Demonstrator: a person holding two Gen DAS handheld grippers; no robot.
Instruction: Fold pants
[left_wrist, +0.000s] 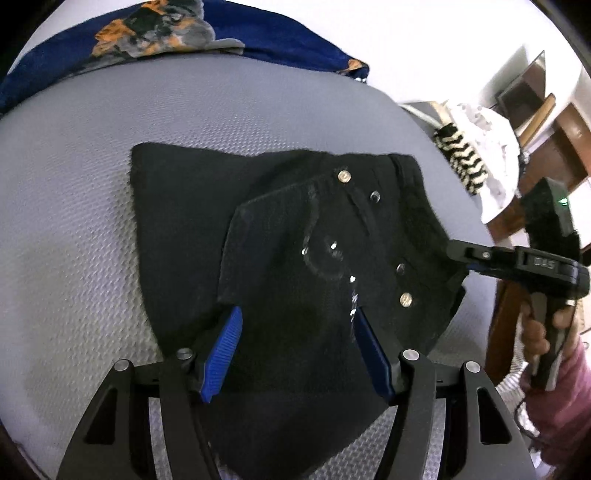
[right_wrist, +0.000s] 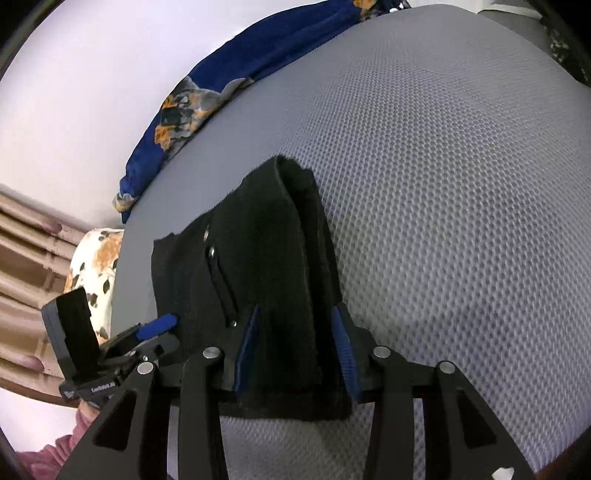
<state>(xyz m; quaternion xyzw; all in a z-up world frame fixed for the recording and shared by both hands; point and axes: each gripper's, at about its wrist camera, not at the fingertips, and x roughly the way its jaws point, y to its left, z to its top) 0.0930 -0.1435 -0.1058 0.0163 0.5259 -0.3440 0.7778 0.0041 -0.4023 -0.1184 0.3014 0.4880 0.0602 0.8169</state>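
pants (left_wrist: 295, 236): black, folded, flat on grey mesh surface (left_wrist: 92, 177), centre of left view | left gripper (left_wrist: 295, 332): fingers spread apart over the 6 o'clock fold, clamping nothing | right gripper (right_wrist: 295, 332): fingers parted astride the waist edge, grip cannot tell | blue patterned cloth (left_wrist: 258, 33): 12 o'clock edge

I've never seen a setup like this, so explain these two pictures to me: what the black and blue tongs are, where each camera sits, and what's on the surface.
There is no robot. A person holds two hand-held grippers, each with a camera looking along its blue-padded fingers. One picture looks out from the left gripper, the other from the right gripper. Both stand open around edges of the black pants, which lie partly folded on a grey mesh surface. A blue patterned cloth lies at the far edge.
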